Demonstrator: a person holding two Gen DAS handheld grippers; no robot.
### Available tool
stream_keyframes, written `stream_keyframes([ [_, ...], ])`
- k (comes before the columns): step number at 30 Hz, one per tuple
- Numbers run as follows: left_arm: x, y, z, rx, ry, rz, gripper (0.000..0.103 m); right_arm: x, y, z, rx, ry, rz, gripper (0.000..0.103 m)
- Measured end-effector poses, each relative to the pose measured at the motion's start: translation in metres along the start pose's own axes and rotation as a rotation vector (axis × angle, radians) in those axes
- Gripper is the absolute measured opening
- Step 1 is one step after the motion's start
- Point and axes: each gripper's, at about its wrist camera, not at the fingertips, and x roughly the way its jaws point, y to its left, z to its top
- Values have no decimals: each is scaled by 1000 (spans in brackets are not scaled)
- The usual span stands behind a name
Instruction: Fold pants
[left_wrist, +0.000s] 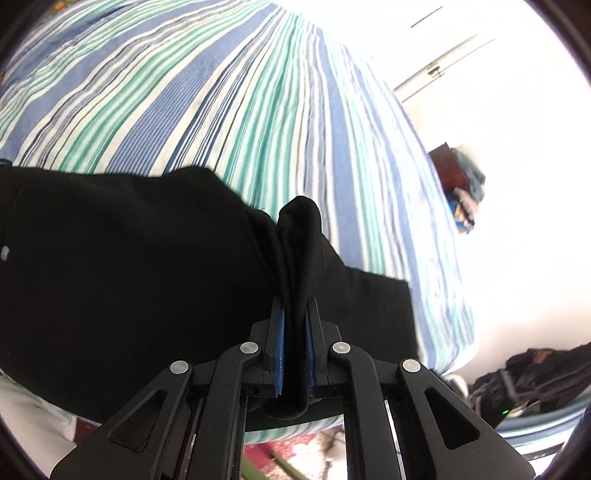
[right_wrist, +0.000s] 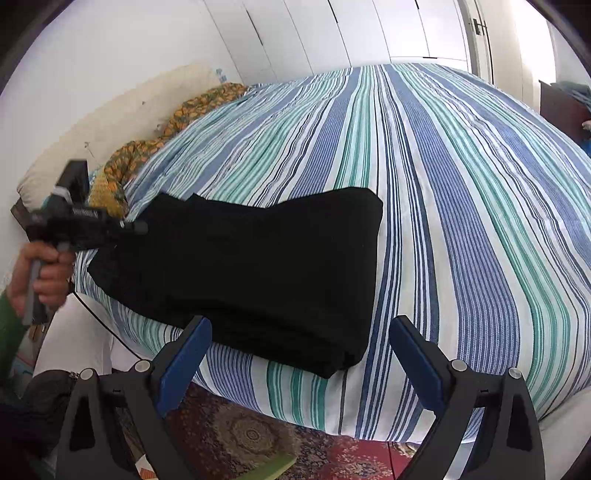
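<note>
Near the front edge of the striped bed (right_wrist: 461, 192) lie the black pants (right_wrist: 251, 266), already folded into a thick stack; the left gripper (left_wrist: 294, 306) is clenched on a bunched ridge of their cloth at about nine o'clock of the stack, while the right gripper (right_wrist: 299, 354) hangs released at six o'clock, its jaws wide and empty. Lifting that pinched ridge alone could, I judge, drag the upper layers askew or tip the stack off the edge onto the rug (right_wrist: 251, 435). How many layers the pads hold is hidden, black on black.
</note>
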Motion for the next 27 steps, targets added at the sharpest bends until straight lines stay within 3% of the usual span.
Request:
stream_keyframes([
  [4,-21,-11,18,-33,-51,-60,7,13,10,-1,-58,51,-16,96],
  [8,-25,-6,25,-48,-55,-59,7,31,20,-2,-125,71,-79,96],
  [11,-28,5,18,-69,-58,-54,7,43,21,-1,-161,71,-216,96],
  [14,-28,21,9,-73,-55,-29,7,40,2,-1,-125,70,-423,96],
  [15,-23,26,6,-68,-45,-13,7,38,-7,-2,-99,82,-452,98],
  [18,2,48,-9,-56,0,73,7,32,-26,-4,-2,107,-412,98],
  [21,27,68,-23,-53,45,146,7,28,-25,-2,16,138,-347,98],
  [24,27,77,-40,-56,45,138,8,14,-19,-3,19,181,-228,98],
  [27,26,74,-43,-19,36,141,8,-18,-11,3,34,113,-75,98],
])
